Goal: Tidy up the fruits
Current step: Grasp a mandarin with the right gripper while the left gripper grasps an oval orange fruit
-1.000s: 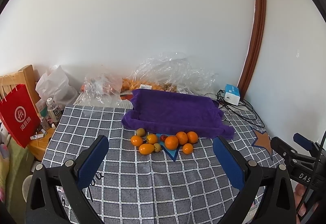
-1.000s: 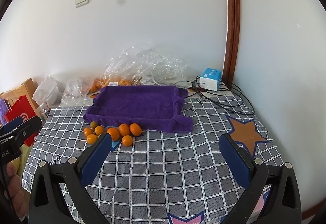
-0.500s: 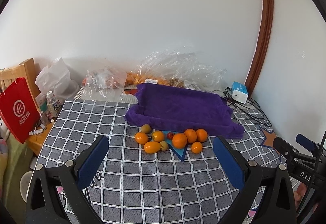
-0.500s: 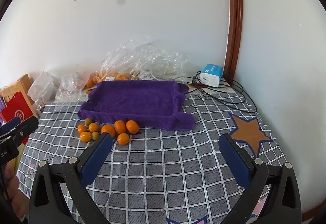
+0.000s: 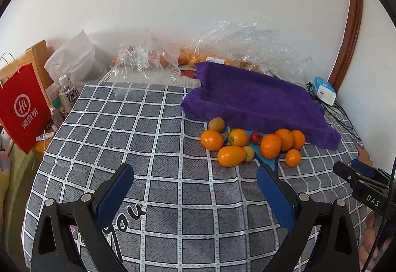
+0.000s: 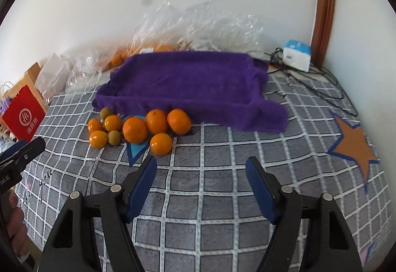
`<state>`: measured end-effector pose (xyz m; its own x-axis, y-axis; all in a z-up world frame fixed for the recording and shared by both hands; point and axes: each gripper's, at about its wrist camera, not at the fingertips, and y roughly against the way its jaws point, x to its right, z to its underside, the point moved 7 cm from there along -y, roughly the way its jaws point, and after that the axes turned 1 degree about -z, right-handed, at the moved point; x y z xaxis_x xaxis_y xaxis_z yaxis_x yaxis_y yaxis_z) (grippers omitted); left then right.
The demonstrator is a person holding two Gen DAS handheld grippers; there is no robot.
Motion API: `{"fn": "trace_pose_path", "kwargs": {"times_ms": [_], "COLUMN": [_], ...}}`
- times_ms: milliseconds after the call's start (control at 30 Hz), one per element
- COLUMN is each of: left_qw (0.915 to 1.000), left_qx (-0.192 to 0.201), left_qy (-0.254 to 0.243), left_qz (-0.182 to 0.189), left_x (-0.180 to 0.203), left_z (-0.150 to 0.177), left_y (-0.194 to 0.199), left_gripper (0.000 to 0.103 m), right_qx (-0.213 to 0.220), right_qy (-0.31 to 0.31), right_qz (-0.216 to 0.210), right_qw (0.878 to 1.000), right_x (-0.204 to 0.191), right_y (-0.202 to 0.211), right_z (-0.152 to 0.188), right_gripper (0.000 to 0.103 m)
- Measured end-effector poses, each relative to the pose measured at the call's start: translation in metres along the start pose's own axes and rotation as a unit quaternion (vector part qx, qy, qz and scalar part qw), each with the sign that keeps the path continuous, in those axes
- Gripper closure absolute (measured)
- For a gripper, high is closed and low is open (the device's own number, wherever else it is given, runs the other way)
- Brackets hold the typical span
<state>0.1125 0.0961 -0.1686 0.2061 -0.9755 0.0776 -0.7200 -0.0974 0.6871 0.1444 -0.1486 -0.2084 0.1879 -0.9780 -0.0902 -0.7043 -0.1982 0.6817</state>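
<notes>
The fruits (image 5: 252, 145) sit in a bunch on the checked table (image 5: 160, 138), right beside the front edge of the purple towel tray (image 5: 252, 101). The left tool (image 5: 195, 187) is wide apart and holds nothing. The right tool (image 6: 201, 174) is closing, with nothing inside.

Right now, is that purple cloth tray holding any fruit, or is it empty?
Empty, as far as the views show. The purple cloth tray shows only bare fabric inside, and the fruits all lie on the checked tablecloth in front of it.
</notes>
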Motion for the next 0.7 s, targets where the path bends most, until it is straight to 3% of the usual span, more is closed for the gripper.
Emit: {"fn": "trace_pose_path", "kwargs": {"times_ms": [100,267,467,600,700], "left_qw": [0.9998,0.9992,0.9988,0.9984,0.9983], "left_qx": [-0.016,-0.04,-0.046,-0.051,-0.048], "left_qy": [-0.002,0.0,0.008,0.007,0.002], "left_qz": [-0.007,0.0,0.013,0.023,0.033], "left_x": [-0.008,-0.016,-0.018,-0.01,0.001], "left_z": [0.009,0.014,0.015,0.013,0.007], "left_y": [-0.017,-0.033,-0.045,-0.053,-0.06], "left_gripper": [0.007,0.01,0.01,0.01,0.011], "right_qx": [-0.013,-0.021,-0.035,-0.055,-0.049], "right_qy": [0.013,0.024,0.032,0.037,0.04], "right_qz": [-0.021,-0.05,-0.053,-0.059,-0.061], "right_qw": [1.0,0.998,0.997,0.996,0.996], "right_x": [-0.013,-0.033,-0.042,-0.046,-0.046], "right_y": [-0.023,-0.051,-0.076,-0.092,-0.094], "right_z": [0.002,-0.003,-0.006,-0.003,-0.002], "right_gripper": [0.042,0.045,0.05,0.067,0.07]}}
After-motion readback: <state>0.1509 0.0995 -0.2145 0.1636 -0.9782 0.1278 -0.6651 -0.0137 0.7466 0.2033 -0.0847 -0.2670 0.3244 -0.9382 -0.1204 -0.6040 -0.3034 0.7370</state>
